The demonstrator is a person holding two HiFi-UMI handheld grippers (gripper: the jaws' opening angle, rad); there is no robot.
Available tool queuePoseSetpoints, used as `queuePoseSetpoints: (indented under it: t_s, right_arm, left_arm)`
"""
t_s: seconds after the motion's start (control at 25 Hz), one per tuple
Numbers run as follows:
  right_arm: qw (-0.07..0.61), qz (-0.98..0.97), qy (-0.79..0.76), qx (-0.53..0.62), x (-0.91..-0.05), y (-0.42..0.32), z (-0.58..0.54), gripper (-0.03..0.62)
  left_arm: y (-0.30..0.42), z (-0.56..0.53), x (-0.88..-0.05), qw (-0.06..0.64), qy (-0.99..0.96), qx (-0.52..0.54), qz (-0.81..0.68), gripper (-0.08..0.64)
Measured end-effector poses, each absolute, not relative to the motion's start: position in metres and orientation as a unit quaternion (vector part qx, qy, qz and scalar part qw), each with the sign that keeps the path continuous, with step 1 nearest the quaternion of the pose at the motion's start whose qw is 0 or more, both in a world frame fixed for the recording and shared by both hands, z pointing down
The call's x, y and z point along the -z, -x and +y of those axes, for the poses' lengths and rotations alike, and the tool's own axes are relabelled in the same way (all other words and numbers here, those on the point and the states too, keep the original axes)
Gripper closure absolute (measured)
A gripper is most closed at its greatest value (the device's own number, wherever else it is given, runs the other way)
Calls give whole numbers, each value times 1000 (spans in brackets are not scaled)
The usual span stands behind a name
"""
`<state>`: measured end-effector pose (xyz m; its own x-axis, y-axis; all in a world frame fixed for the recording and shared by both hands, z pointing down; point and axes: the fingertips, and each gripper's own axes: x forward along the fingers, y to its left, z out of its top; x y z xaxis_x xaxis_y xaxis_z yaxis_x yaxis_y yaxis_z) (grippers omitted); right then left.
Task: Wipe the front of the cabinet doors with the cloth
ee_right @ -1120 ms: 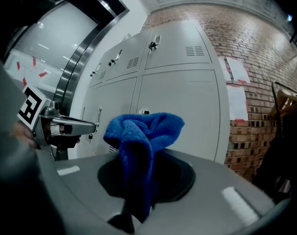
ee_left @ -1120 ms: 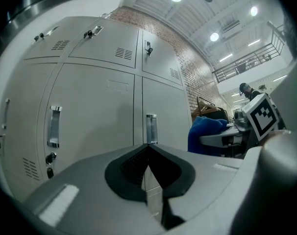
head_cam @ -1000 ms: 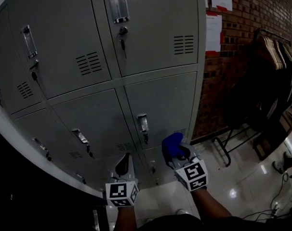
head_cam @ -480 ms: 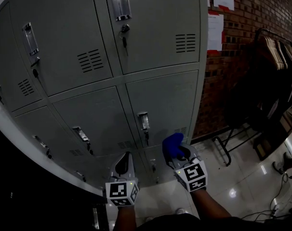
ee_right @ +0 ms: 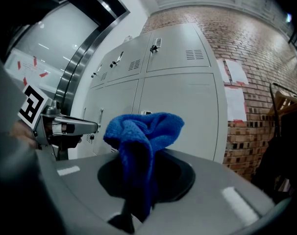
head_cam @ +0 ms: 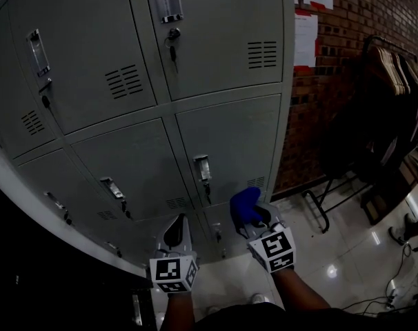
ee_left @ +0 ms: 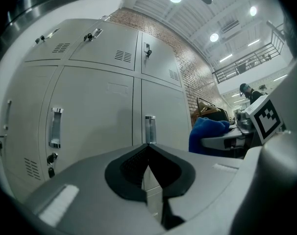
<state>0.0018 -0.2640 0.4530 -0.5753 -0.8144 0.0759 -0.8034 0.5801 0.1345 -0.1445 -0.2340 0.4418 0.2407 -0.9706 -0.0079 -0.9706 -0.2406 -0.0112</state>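
At 6 o'clock in the head view, the left tool (head_cam: 176, 234) has its jaws pressed together, holding nothing. At 5 o'clock, the right tool (head_cam: 256, 221) is clamped on the bunched blue cloth (head_cam: 244, 204), near the lower cabinet doors (head_cam: 230, 143).

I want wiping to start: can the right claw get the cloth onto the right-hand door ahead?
Probably yes: the right claw grips the blue cloth facing that door, nothing shows between them, and the left claw sits aside.
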Motion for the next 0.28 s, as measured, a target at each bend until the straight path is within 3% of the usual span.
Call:
queuePoseSetpoints:
  t_s: [0.28]
  right_arm:
    - [62,-887,-455,45,-453,0,-263,538]
  left_arm:
    - [145,-234,-442,7,787,0,616,546]
